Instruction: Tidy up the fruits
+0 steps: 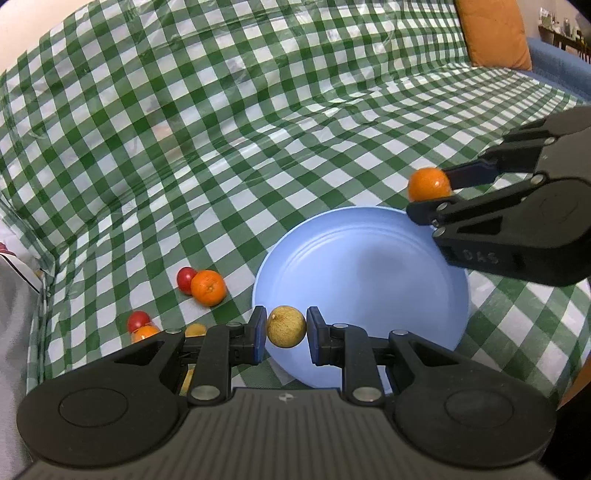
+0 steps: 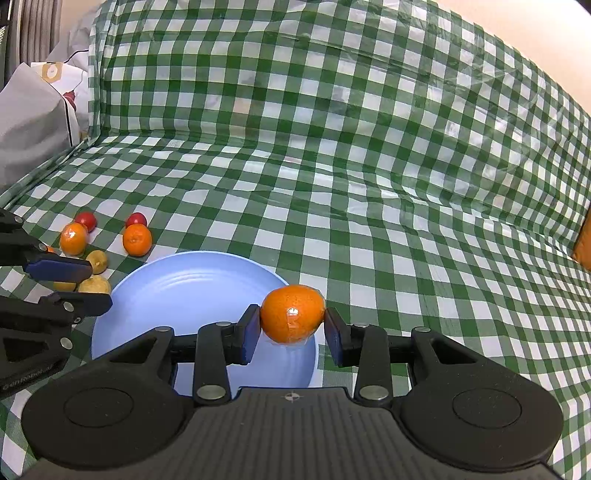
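My left gripper (image 1: 286, 328) is shut on a small yellow-tan round fruit (image 1: 286, 326) above the near left rim of the blue plate (image 1: 362, 266). My right gripper (image 2: 293, 325) is shut on a shiny orange mandarin (image 2: 293, 314) over the right side of the plate (image 2: 192, 291). In the left wrist view the right gripper (image 1: 430, 190) comes in from the right, holding the mandarin (image 1: 429, 184) above the plate's far rim. The left gripper (image 2: 98, 288) shows at the left edge of the right wrist view with the yellow fruit (image 2: 94, 286) between its fingers. Nothing lies in the plate.
Loose fruit lies on the green checked cloth left of the plate: two mandarins (image 2: 137, 240) (image 2: 73, 239), two red tomatoes (image 2: 136, 220) (image 2: 86, 220) and a small yellow fruit (image 2: 97, 261). An orange cushion (image 1: 495, 33) stands at the back right. The cloth rises behind like a sofa back.
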{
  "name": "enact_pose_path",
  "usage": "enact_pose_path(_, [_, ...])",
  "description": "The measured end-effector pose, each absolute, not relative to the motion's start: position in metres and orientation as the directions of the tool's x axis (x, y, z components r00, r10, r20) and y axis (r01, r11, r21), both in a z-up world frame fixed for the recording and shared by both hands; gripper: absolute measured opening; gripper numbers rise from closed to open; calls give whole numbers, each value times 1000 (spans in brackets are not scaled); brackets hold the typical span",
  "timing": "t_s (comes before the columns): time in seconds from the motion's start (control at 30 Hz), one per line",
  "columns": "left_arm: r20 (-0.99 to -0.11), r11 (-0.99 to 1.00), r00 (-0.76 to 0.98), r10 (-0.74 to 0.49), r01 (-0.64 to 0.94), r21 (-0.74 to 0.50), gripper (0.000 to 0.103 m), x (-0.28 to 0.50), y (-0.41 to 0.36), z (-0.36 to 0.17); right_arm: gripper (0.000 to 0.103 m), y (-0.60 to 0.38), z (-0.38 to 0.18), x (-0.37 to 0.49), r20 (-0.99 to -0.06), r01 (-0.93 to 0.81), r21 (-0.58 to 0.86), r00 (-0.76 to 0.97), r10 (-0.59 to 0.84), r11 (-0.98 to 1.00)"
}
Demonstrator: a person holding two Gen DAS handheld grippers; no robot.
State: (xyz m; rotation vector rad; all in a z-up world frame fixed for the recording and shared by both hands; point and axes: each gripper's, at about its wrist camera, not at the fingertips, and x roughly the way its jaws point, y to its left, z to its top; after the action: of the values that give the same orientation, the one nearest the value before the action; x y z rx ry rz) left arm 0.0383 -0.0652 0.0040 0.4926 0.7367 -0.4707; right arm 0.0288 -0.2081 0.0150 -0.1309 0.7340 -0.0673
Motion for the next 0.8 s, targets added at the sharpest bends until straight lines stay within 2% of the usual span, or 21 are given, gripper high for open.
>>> enact_pose_path(0.13, [-729,781,631,-265,584,222,27,36,-66,6,39,-208,15,29,-661,19,-143,742,-110,990])
enact_pose_path(0.2, [-720,775,637,-275,590,225,27,34,-67,7,46,-208,15,29,-657,29,-149,744,-120,988])
enact_pose_path(0.27, [-713,774,642,-281,591,228,27,33,-67,8,48,-209,16,29,-654,37,-145,746,-124,989])
enact_pose_path(0.5, [-703,775,654,-280,586,237,27,32,-66,9,48,-207,16,28,-652,50,-162,745,-145,985])
enact_pose_path(0.67, [-663,786,690,-289,567,248,24,31,-58,11,48,-203,18,30,-647,62,-175,745,-162,983])
enact_pose_path(0.8, [-668,819,694,-269,529,220,22,41,-42,17,47,-197,20,31,-643,66,-167,749,-159,984])
